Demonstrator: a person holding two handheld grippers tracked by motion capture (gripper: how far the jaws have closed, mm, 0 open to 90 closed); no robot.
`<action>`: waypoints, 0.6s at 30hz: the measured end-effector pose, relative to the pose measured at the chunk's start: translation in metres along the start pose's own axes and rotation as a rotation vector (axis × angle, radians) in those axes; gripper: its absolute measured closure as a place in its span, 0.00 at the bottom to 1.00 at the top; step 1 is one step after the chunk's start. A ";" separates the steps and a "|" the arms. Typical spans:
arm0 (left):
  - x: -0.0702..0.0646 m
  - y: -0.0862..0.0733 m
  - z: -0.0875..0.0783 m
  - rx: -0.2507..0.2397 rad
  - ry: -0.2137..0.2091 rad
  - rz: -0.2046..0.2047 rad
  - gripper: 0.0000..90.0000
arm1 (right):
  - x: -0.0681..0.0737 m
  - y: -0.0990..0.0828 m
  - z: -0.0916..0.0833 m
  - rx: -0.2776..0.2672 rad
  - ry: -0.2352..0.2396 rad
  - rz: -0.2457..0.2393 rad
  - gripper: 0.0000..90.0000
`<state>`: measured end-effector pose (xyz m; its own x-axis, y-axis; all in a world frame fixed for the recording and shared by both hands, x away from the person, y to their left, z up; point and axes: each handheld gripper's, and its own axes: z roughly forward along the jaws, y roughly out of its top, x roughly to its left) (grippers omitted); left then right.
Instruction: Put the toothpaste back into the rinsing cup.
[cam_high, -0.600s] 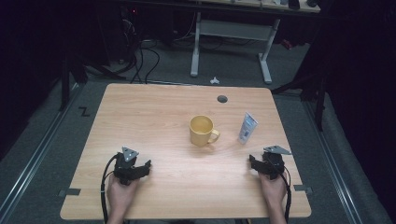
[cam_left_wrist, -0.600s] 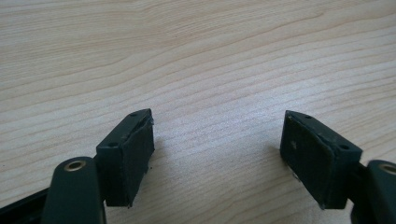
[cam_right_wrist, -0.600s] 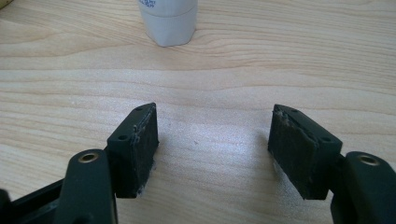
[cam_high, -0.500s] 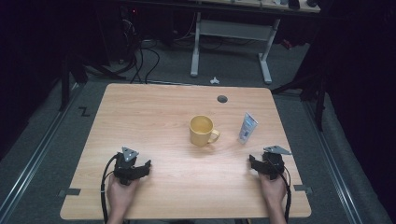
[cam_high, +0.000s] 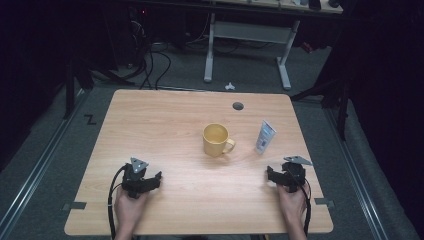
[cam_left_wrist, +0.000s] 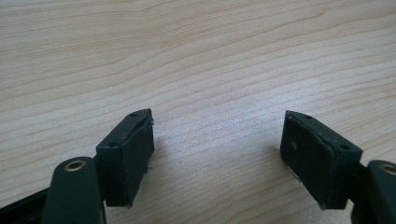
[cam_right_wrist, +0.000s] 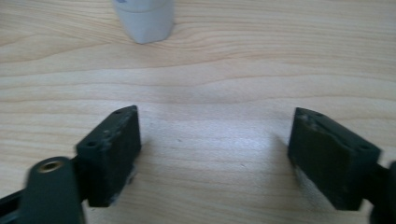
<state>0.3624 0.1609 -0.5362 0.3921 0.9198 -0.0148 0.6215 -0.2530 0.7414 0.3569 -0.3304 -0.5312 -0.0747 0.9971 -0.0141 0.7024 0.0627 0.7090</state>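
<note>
Landmark: yellow mug (cam_high: 217, 139), upright near centre of wooden surface (cam_high: 150, 125), handle toward white tube (cam_high: 265, 136).

White tube: lying just right of mug, apart from it; its cap end (cam_right_wrist: 144, 18) sits ahead of right gripper, well clear of jaws.

Right gripper (cam_high: 278, 175): near edge of surface, right of mug and nearer person than tube; jaws spread wide, nothing between (bare wood).

Left gripper (cam_high: 146, 181): near edge, left of mug, well apart; jaws spread wide, empty (cam_left_wrist: 217, 154).

No visible change, both claws at rest, nothing shifted
</note>
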 end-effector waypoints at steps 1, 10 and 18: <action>0.000 0.000 0.000 0.000 0.000 0.000 0.29 | 0.000 0.000 0.000 0.000 0.000 0.000 0.18; 0.000 0.000 0.000 0.000 -0.001 -0.002 0.29 | 0.001 -0.001 -0.001 0.001 -0.010 0.010 0.18; 0.000 0.000 0.000 0.001 -0.001 0.000 0.29 | 0.000 -0.002 -0.002 0.001 -0.006 0.005 0.19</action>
<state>0.3625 0.1609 -0.5361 0.3927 0.9195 -0.0153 0.6219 -0.2532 0.7410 0.3537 -0.3306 -0.5310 -0.0675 0.9976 -0.0148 0.7035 0.0581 0.7083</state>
